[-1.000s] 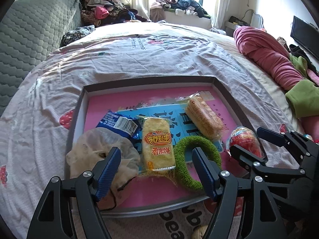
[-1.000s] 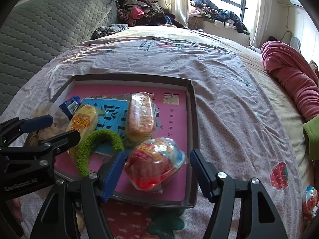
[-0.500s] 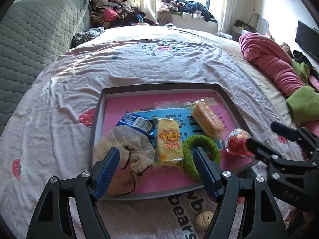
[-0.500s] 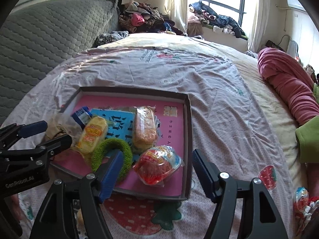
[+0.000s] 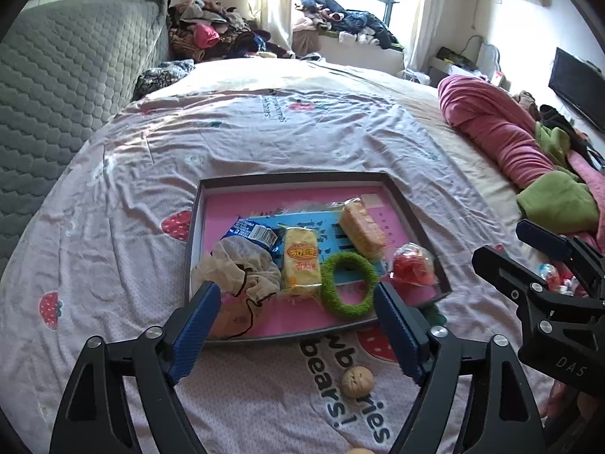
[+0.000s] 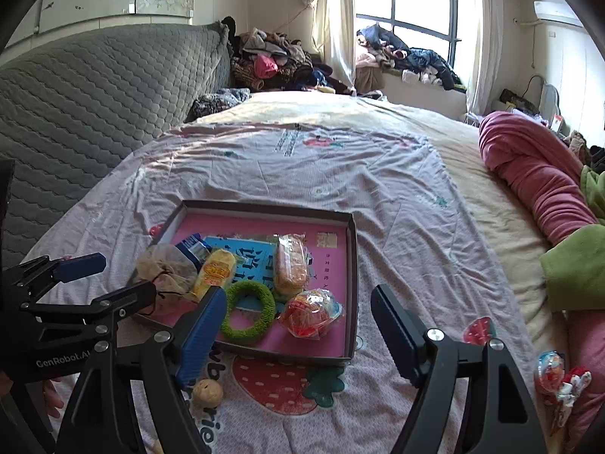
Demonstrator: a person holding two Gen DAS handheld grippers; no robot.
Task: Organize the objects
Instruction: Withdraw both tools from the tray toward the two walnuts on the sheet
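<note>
A dark-rimmed tray (image 5: 295,178) with a pink floor lies on the strawberry-print bedsheet. In it are a mesh drawstring bag (image 5: 238,265), a blue snack packet (image 5: 253,232), a yellow rice-cake packet (image 5: 300,261), a green fuzzy ring (image 5: 349,283), a bread packet (image 5: 361,227) and a red sweet bag (image 5: 414,265). My left gripper (image 5: 295,295) hangs above the tray's near edge, its jaws opening, with nothing between them. My right gripper (image 6: 298,297) is raised over the near right corner (image 6: 349,357), its jaws also opening and holding nothing. A walnut (image 5: 357,380) lies on the sheet in front of the tray.
A rolled pink blanket (image 6: 537,174) and a green cloth (image 6: 574,265) lie along the right side of the bed. Wrapped sweets (image 6: 550,367) sit at the near right. A grey quilted headboard (image 6: 94,106) stands on the left, and piled clothes (image 6: 272,60) lie at the back.
Both grippers have risen and drawn back from the tray, and their jaws stand wider. The red sweet bag, earlier between my right fingers, now lies ahead of them. The walnut has come into view.
</note>
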